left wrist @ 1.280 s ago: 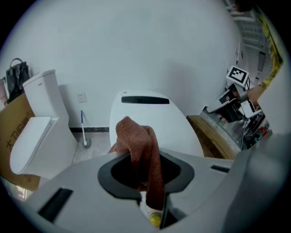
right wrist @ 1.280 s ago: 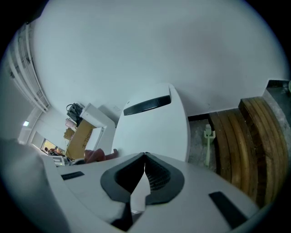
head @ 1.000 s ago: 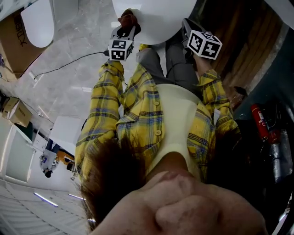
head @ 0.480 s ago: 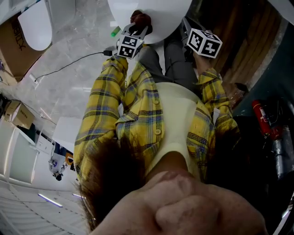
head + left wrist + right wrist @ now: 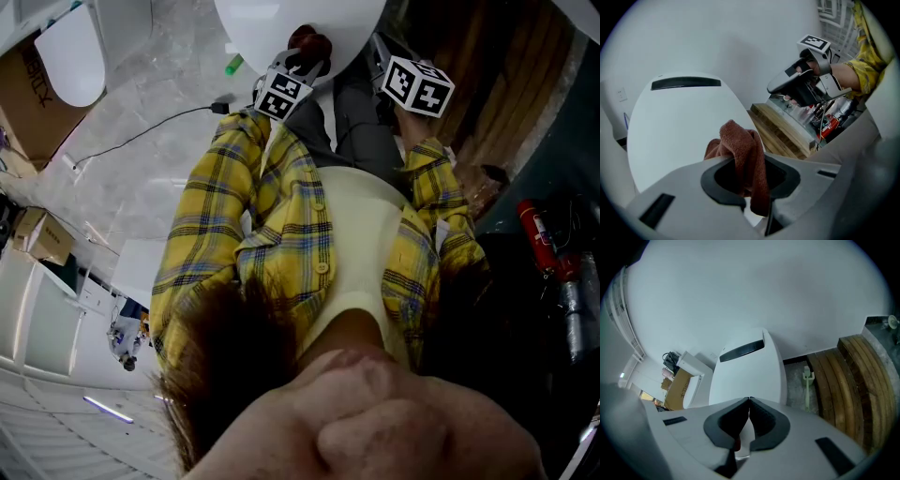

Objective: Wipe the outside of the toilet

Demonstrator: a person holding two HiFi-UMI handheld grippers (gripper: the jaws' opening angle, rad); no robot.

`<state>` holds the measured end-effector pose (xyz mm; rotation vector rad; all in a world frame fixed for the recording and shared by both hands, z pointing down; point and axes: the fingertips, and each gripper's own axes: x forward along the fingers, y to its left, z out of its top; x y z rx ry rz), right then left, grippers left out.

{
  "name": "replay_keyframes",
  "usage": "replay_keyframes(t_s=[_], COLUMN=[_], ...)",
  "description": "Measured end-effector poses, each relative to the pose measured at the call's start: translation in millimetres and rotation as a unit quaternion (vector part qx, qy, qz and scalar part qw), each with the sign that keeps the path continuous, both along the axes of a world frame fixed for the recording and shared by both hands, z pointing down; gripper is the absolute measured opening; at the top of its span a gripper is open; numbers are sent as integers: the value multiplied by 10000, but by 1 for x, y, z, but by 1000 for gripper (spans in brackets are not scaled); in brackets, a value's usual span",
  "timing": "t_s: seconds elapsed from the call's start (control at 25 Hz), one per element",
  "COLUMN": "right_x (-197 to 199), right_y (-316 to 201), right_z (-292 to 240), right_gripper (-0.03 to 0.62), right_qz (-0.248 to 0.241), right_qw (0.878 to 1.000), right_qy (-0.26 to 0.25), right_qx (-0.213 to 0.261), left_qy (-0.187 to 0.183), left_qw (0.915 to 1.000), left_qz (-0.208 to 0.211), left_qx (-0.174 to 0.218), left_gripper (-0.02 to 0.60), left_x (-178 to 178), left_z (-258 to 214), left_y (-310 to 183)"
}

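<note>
The white toilet [image 5: 300,26] sits at the top of the head view, and its closed lid [image 5: 679,131] fills the left gripper view. My left gripper [image 5: 750,180] is shut on a reddish-brown cloth [image 5: 743,150], which bunches up between the jaws against the lid. In the head view the cloth [image 5: 309,41] rests on the toilet's near rim, just beyond the left gripper [image 5: 302,60]. My right gripper [image 5: 749,401] is shut with nothing in it, held above and in front of the toilet [image 5: 747,364]. It also shows in the head view, to the right of the bowl, as a marker cube [image 5: 417,86].
Curved wooden planks [image 5: 855,376] lie right of the toilet, with a pale green brush [image 5: 807,385] on the floor between them. A black cable [image 5: 141,131] crosses the marble floor. A cardboard box [image 5: 28,89] and another white seat [image 5: 70,52] are at the far left. A red extinguisher [image 5: 536,239] is at the right.
My left gripper has carried the cloth to the right along the toilet's near rim. The right gripper has stayed put.
</note>
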<state>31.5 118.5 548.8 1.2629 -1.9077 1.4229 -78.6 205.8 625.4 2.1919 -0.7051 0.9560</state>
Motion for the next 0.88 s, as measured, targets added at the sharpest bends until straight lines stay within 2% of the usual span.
replay_keyframes(t_s=[0.4, 0.76, 0.88], right_x=[7, 6, 3], right_y=[-2, -6, -9], right_z=[-1, -5, -8], right_gripper=[26, 26, 26], right_qz=[39, 50, 44], right_qw=[10000, 9999, 9999], right_qy=[18, -14, -33], right_qx=[32, 97, 116], left_qy=[283, 471, 487], left_qw=[9976, 9964, 9968], left_qz=[623, 703, 610], left_qx=[122, 102, 144], left_gripper=[98, 98, 98], left_x=[47, 60, 58], left_z=[-5, -27, -37], left_y=[-7, -14, -20])
